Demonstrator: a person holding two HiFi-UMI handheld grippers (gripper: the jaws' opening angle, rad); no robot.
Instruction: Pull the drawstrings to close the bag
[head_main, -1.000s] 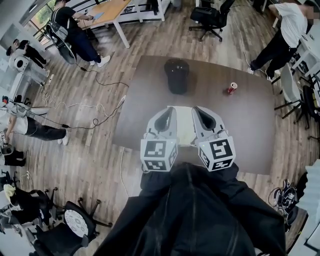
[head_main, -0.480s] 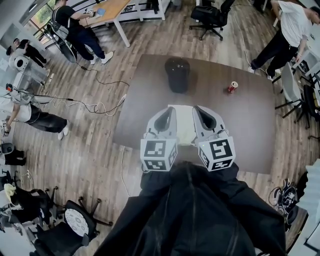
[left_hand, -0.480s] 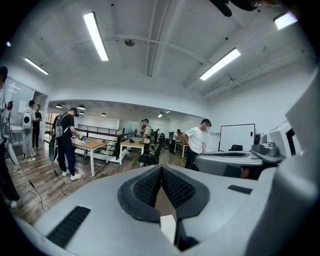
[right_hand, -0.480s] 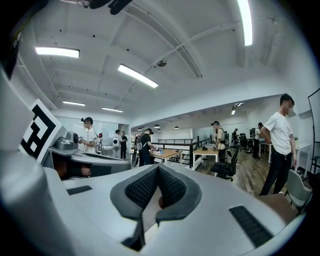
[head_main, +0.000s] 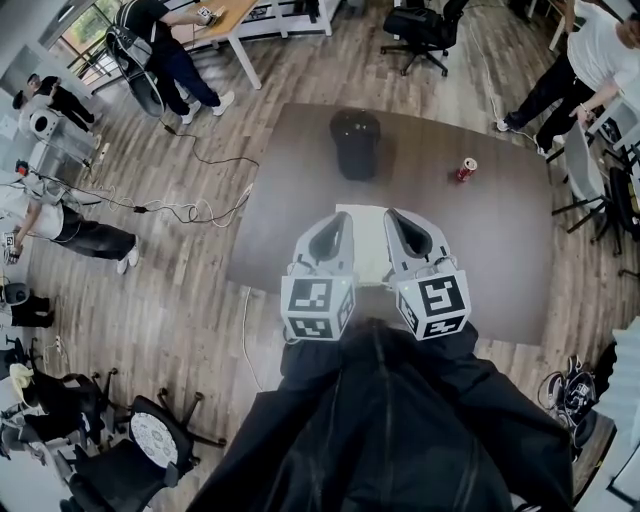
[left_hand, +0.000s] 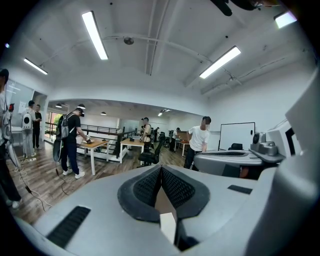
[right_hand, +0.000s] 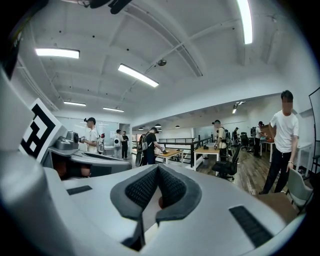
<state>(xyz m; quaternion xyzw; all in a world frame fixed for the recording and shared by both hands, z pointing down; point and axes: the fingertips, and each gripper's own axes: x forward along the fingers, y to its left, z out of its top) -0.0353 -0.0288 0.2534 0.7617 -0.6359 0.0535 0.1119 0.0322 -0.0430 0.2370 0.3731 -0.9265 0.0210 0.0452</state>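
The pale, flat rectangular cloth bag (head_main: 368, 250) lies on the dark brown table (head_main: 480, 250), towards its near edge. It shows in the gap between the left gripper (head_main: 342, 220) and the right gripper (head_main: 394, 216) and runs partly beneath them. Neither gripper has hold of it. In the left gripper view the dark ribbed pads (left_hand: 176, 187) of the left gripper (left_hand: 161, 167) are clenched tip to tip with nothing caught between them. Only brown table and a pale patch show through the narrow slit lower down. The right gripper (right_hand: 157, 167) is likewise clenched and empty in its own view, its ribbed pads (right_hand: 142, 189) meeting at the tips. The two grippers sit side by side and close together, pointing away from the person and roughly level, out over the room and not down at the bag. Their marker cubes, left (head_main: 318, 308) and right (head_main: 435, 305), sit nearest the person's black jacket (head_main: 380, 430). The bag looks smooth and unfilled, its long side running from near to far, its far edge just beyond the gripper tips. Its mouth and drawstrings cannot be made out. Farther off at the middle of the table stands a black rounded object (head_main: 355, 145), and to the far right of it a small red can (head_main: 465, 171), both well apart from the bag.
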